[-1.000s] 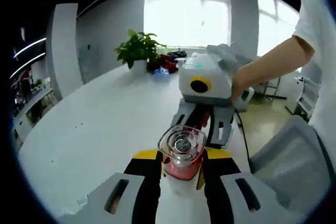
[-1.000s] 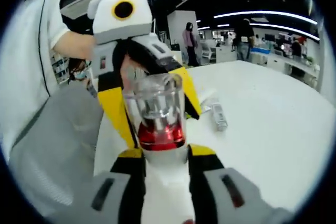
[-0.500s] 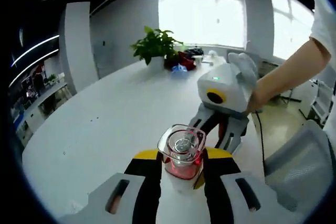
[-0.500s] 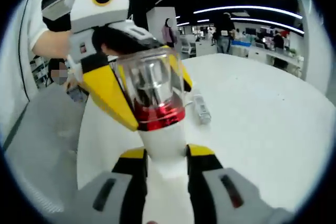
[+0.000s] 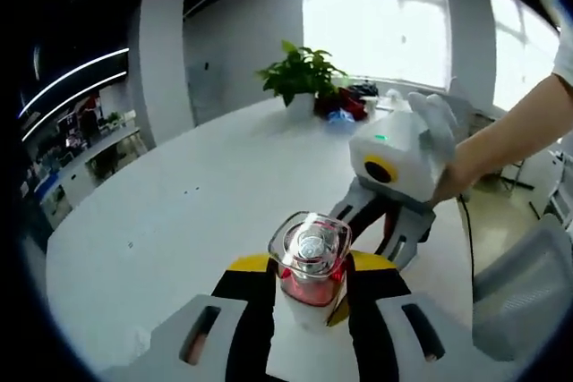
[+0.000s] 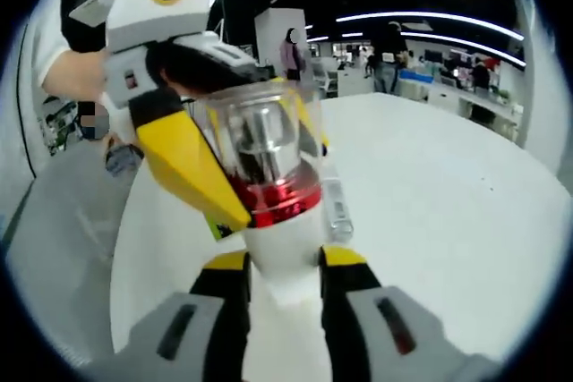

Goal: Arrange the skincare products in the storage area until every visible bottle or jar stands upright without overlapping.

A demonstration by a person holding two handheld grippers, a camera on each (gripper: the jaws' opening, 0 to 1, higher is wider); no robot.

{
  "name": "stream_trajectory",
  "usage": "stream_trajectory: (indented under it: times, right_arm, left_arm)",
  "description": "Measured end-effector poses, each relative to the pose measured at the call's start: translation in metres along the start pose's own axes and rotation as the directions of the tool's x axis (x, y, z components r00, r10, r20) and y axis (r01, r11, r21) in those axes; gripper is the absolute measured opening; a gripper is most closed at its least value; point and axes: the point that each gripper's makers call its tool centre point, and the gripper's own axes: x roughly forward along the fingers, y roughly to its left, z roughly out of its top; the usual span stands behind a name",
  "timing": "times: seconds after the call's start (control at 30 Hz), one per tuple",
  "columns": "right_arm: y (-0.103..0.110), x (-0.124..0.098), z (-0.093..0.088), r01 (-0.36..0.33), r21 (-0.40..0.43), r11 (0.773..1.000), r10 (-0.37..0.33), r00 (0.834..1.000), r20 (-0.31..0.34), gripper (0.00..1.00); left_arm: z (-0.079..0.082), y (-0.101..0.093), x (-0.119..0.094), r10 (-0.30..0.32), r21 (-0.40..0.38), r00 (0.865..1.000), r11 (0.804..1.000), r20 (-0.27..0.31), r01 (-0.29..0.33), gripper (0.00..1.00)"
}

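In the left gripper view, the left gripper (image 5: pixel 309 297) is clamped on a white bottle (image 5: pixel 309 284) with a red band and a clear cap, held above the white table (image 5: pixel 197 212). The right gripper (image 5: pixel 394 221) stands just behind the bottle, a hand (image 5: pixel 448 181) on it. In the right gripper view, the right gripper (image 6: pixel 285 288) is closed on the white body of the same bottle (image 6: pixel 269 185), and the yellow jaws of the left gripper (image 6: pixel 192 163) lie against it near the cap. A small tube (image 6: pixel 337 207) lies on the table (image 6: pixel 430 194) behind. A potted plant (image 5: pixel 304 73) stands far on the table.
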Motion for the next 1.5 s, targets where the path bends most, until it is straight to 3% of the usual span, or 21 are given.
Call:
stream_trajectory:
  times: [0.67, 0.83, 1.17, 1.3, 1.5]
  right_arm:
    - [-0.003, 0.001, 0.0, 0.019, -0.009, 1.0, -0.019, 0.999, -0.038, 0.3]
    - [-0.004, -0.003, 0.002, 0.051, 0.005, 0.999, -0.05, 0.998, -0.032, 0.31]
    - [0.007, -0.017, 0.008, 0.083, 0.054, 0.995, -0.083, 0.996, -0.011, 0.42]
    - [0.015, -0.021, 0.011, 0.092, 0.059, 0.994, -0.092, 0.996, -0.001, 0.46]
    - [0.024, -0.03, 0.019, 0.108, 0.127, 0.986, -0.115, 0.992, 0.051, 0.52]
  left_arm:
    - [0.0, 0.001, 0.001, 0.003, -0.025, 1.0, 1.0, -0.019, -0.003, 0.29]
    - [-0.005, 0.0, 0.001, -0.001, -0.038, 0.999, 0.999, -0.035, 0.0, 0.38]
    - [-0.005, -0.001, -0.016, 0.022, -0.078, 1.0, 0.997, -0.013, -0.023, 0.41]
    - [-0.008, -0.001, -0.025, 0.04, -0.094, 0.999, 0.995, -0.015, -0.041, 0.51]
    - [-0.017, 0.002, -0.043, 0.068, -0.128, 0.997, 0.989, -0.019, -0.07, 0.55]
